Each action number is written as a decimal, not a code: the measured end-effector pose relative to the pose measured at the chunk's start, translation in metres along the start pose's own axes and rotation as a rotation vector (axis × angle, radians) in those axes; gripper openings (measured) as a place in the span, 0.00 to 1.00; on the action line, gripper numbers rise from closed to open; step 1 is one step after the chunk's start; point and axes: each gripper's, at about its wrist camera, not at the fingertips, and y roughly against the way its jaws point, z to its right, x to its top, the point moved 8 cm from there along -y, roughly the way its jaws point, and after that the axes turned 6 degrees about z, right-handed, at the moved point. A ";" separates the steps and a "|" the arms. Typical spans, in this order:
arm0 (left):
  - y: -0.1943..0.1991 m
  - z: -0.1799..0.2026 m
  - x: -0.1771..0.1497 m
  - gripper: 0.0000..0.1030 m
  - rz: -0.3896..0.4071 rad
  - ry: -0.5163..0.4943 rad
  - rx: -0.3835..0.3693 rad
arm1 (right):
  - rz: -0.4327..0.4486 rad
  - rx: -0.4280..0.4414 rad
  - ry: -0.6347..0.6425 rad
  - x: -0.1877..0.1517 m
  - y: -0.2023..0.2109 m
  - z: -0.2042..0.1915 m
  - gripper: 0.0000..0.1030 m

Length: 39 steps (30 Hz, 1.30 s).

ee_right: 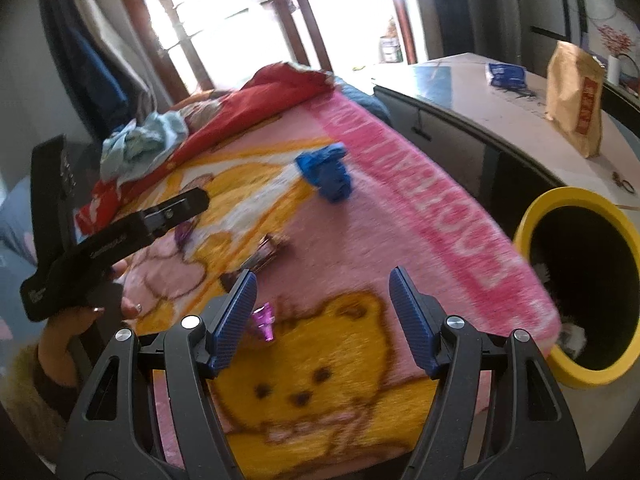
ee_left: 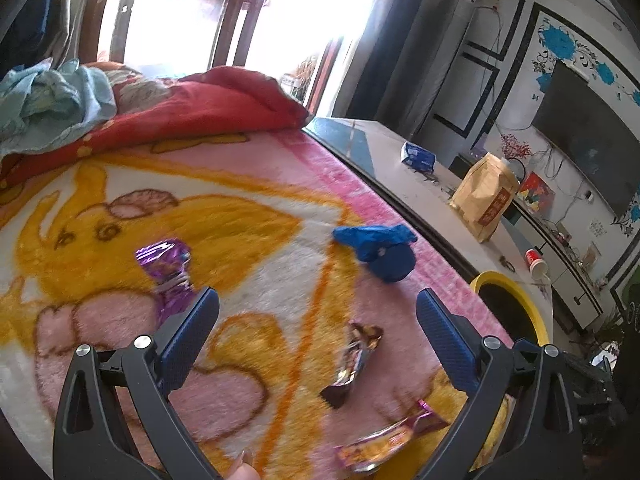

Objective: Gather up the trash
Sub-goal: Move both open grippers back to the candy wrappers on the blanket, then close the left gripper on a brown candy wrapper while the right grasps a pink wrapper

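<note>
Trash lies on a pink and yellow cartoon blanket [ee_left: 256, 216]. A crumpled blue glove [ee_left: 380, 248] lies near the blanket's right edge, also in the right wrist view [ee_right: 326, 172]. A purple foil wrapper [ee_left: 168, 268] lies left, a brown wrapper [ee_left: 352, 364] in the middle, and a pink-orange wrapper [ee_left: 392, 436] near the front. My left gripper [ee_left: 318, 304] is open and empty above the blanket. My right gripper [ee_right: 323, 286] is open and empty, with a small purple wrapper end [ee_right: 264, 320] by its left finger. A yellow-rimmed bin [ee_right: 576, 280] stands right of the blanket.
A red quilt [ee_left: 208, 108] and light blue cloth [ee_left: 52, 100] are piled at the blanket's far end. A table [ee_left: 420, 184] to the right holds a brown paper bag [ee_left: 486, 200], a blue packet [ee_left: 418, 156] and a red cup [ee_left: 536, 264]. The left gripper's body [ee_right: 112, 240] shows at left.
</note>
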 end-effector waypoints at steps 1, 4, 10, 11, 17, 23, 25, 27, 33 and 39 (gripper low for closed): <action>0.000 -0.003 -0.002 0.92 -0.006 0.005 0.000 | -0.009 0.009 0.004 -0.003 -0.003 -0.005 0.59; 0.001 -0.009 -0.007 0.92 -0.023 0.013 -0.004 | -0.033 0.027 0.016 -0.010 -0.010 -0.014 0.59; -0.001 -0.013 -0.024 0.74 -0.081 0.023 -0.046 | -0.076 0.049 0.030 -0.022 -0.023 -0.026 0.57; -0.002 -0.012 -0.028 0.71 -0.097 0.022 -0.063 | -0.081 0.052 0.034 -0.023 -0.024 -0.027 0.55; -0.009 -0.007 -0.049 0.59 -0.185 0.049 -0.160 | -0.118 0.077 0.051 -0.033 -0.035 -0.036 0.48; -0.016 -0.002 -0.060 0.46 -0.232 0.090 -0.218 | -0.158 0.104 0.058 -0.044 -0.044 -0.041 0.27; -0.018 0.000 -0.062 0.44 -0.242 0.100 -0.231 | -0.160 0.120 0.049 -0.045 -0.045 -0.042 0.23; -0.020 0.002 -0.065 0.42 -0.250 0.107 -0.239 | -0.160 0.123 0.053 -0.045 -0.045 -0.043 0.22; -0.025 0.008 -0.068 0.29 -0.263 0.097 -0.247 | -0.165 0.134 0.038 -0.046 -0.044 -0.041 0.13; -0.028 0.013 -0.071 0.14 -0.264 0.076 -0.244 | -0.159 0.131 0.032 -0.043 -0.040 -0.037 0.10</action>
